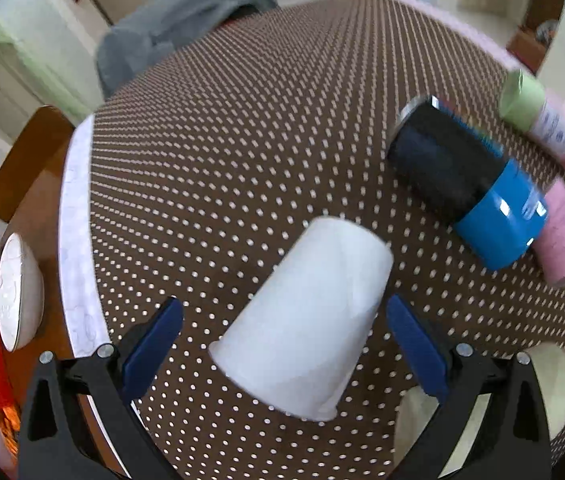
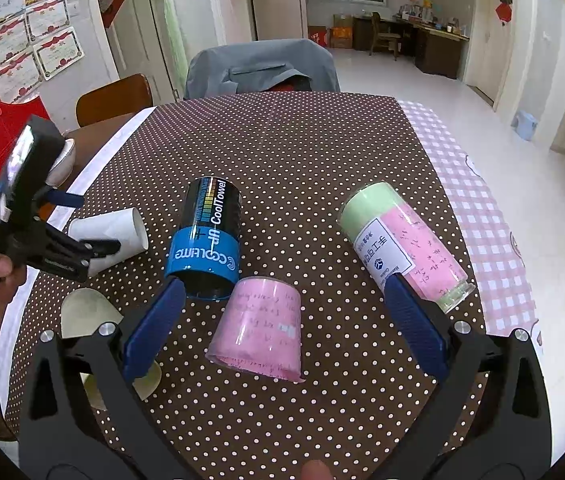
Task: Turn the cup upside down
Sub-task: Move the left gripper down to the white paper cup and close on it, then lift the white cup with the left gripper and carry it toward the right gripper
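A white paper cup (image 1: 306, 316) lies tilted between the open blue pads of my left gripper (image 1: 284, 336), its closed base away from me and its rim near me. The pads stand apart from its sides. In the right wrist view the same cup (image 2: 110, 232) lies on its side at the table's left, with the left gripper (image 2: 78, 220) around it. My right gripper (image 2: 282, 316) is open and empty, with a pink cup (image 2: 260, 328) standing upside down between its fingers without touching them.
A blue-and-black CoolTowel can (image 2: 206, 240) and a green-and-pink tube (image 2: 402, 244) lie on the brown dotted tablecloth (image 2: 302, 152). A white bowl (image 1: 16, 296) sits past the cloth's left edge. A cream flat piece (image 2: 86, 312) lies at front left. A grey-draped chair (image 2: 262, 68) stands behind the table.
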A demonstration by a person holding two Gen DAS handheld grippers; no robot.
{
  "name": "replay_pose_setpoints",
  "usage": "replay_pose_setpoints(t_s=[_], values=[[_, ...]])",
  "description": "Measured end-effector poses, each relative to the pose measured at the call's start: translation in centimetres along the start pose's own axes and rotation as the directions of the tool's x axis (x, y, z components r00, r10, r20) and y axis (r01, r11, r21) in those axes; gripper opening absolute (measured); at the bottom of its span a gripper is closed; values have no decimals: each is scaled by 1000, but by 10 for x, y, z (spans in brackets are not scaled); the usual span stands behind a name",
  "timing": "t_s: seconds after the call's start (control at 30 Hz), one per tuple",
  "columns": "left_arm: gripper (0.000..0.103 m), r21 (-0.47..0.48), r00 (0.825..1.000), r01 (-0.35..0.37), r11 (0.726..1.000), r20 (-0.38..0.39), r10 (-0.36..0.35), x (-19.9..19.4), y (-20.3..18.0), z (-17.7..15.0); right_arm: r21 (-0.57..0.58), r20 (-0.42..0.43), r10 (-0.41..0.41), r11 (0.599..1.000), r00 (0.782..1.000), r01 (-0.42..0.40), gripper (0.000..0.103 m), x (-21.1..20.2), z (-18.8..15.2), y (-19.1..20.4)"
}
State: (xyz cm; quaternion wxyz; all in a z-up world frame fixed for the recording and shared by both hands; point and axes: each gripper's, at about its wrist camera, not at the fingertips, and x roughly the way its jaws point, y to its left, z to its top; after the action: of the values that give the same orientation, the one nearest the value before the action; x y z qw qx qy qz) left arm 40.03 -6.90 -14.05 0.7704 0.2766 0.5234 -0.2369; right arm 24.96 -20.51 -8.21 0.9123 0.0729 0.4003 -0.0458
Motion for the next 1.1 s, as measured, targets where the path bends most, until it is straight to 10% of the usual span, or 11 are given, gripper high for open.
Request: replay_pose_setpoints(t_s=[0.13,0.33,0.7,1.1], values=[[98,41,999,15,999,-38,-14,16,-8,2,7,-4,3,1000,1000,-3,98,3,0,-2],[64,-56,998,67,996,4,-67,19,4,1,16,1,3,1000,1000,-3,98,-2,-3,-5],[63,-223,988,99,970,138,-69,-51,33,-31,43,42,23,999,999,-25,98,-25,-10,-9],[63,-156,947,156,975,304,-103,-175,-45,-99,80,124,68,994,990,-79,98,-77,-32,-22]])
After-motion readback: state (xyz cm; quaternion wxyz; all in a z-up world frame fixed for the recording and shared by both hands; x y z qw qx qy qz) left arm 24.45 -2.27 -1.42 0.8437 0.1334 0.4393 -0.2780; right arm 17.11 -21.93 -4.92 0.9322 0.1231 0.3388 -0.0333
